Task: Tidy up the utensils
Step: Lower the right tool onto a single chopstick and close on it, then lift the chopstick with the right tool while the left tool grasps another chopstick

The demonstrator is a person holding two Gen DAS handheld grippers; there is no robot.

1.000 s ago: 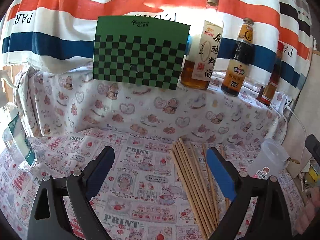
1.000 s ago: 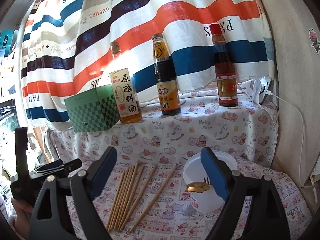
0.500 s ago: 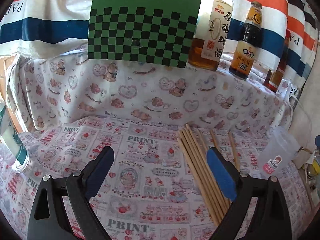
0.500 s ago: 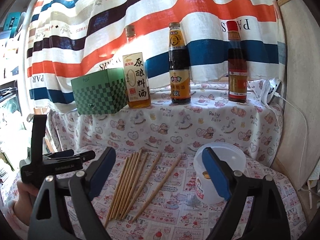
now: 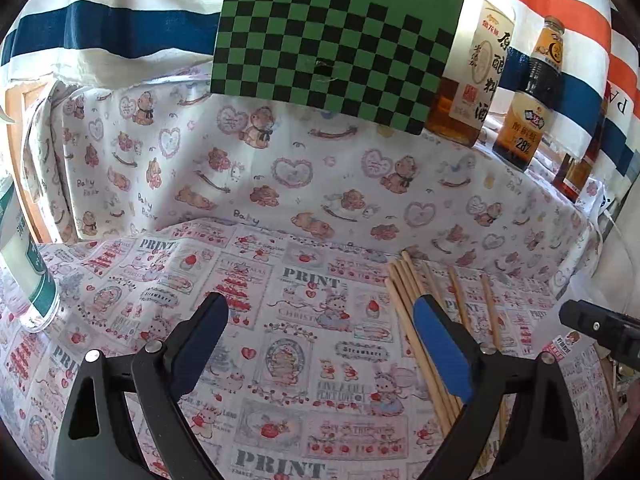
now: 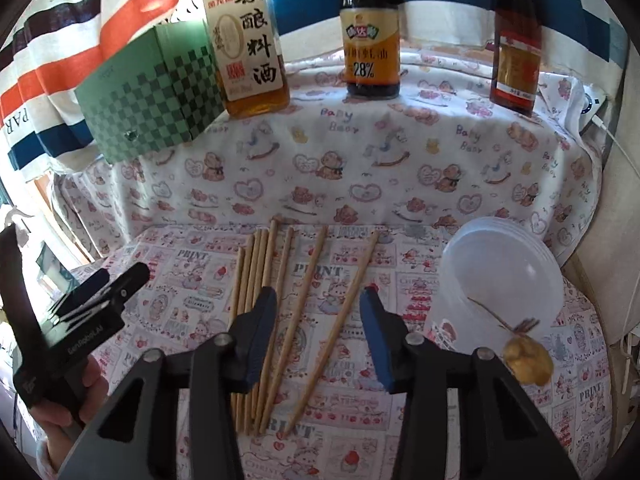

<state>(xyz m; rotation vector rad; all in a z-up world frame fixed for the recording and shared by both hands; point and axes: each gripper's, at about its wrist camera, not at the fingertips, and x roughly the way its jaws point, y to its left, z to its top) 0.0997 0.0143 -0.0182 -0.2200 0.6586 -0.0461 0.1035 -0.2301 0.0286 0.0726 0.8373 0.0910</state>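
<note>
Right gripper (image 6: 318, 320) half open, empty, straddling two loose chopsticks (image 6: 308, 300) on bench, lined up to pinch them; plastic cup (image 6: 500, 276) just right. Left gripper (image 5: 320, 344) wide, empty, idle.

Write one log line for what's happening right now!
right gripper: open over two loose chopsticks | left gripper: open, empty | clear plastic cup: no chopsticks inside | chopsticks on tablecloth
</note>
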